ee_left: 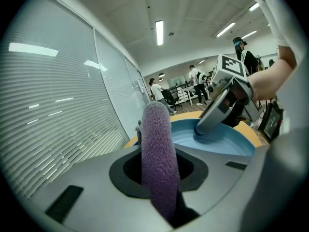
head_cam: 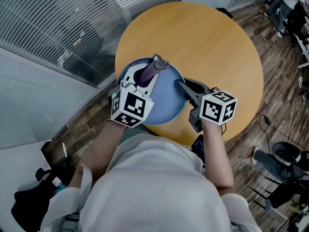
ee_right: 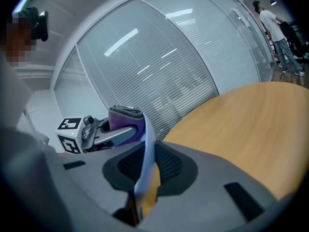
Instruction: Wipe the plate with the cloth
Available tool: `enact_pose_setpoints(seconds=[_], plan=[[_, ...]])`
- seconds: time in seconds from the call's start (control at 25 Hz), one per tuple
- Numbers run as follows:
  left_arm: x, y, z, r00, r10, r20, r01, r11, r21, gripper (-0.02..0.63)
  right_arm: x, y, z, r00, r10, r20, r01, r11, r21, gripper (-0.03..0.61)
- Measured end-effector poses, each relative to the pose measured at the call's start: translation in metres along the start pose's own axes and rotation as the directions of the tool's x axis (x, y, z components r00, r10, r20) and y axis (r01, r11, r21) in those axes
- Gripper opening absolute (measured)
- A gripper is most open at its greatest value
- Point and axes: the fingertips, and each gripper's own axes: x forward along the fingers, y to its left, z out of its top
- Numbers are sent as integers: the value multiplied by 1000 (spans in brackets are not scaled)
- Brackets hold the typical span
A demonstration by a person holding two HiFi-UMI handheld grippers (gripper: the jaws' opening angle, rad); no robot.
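At the round wooden surface's (head_cam: 217, 47) near edge, the left tongs (head_cam: 150, 75) clamp a purple fuzzy cloth (head_cam: 154, 66) over a round blue plate (head_cam: 166, 98), its right rim pinched by the right tongs (head_cam: 181, 85).

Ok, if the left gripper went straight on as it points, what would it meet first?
Likely the blue round plate, near its far rim, via the purple fleecy cloth clamped in the left gripper; depth is unclear, so it might instead reach the round wooden table.

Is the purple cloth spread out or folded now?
Folded: the cloth stands as a thick rolled bundle, clamped between the jaws of the left gripper.
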Motion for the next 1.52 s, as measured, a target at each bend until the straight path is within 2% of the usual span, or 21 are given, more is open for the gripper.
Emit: enact_pose_setpoints(seconds=[0.48, 0.6, 0.8, 1.2, 1.52], plan=[[4, -21, -3, 995, -72, -74, 85, 980, 179, 83, 3, 5, -3, 1000, -11, -11, 11, 1000, -18, 55], [8, -24, -7, 991, -89, -98, 110, 965, 238, 83, 8, 3, -2, 1000, -16, -15, 16, 1000, -25, 55], [15, -31, -11, 985, -79, -154, 130, 925, 356, 83, 9, -2, -1, 1000, -23, -20, 22, 999, -24, 57], [15, -33, -15, 978, -71, -196, 151, 890, 431, 83, 7, -3, 2, 1000, -16, 1, 16, 1000, -19, 60], [11, -18, -28, 973, -55, -226, 144, 904, 403, 83, 5, -4, 5, 1000, -18, 21, 18, 1000, -4, 64]])
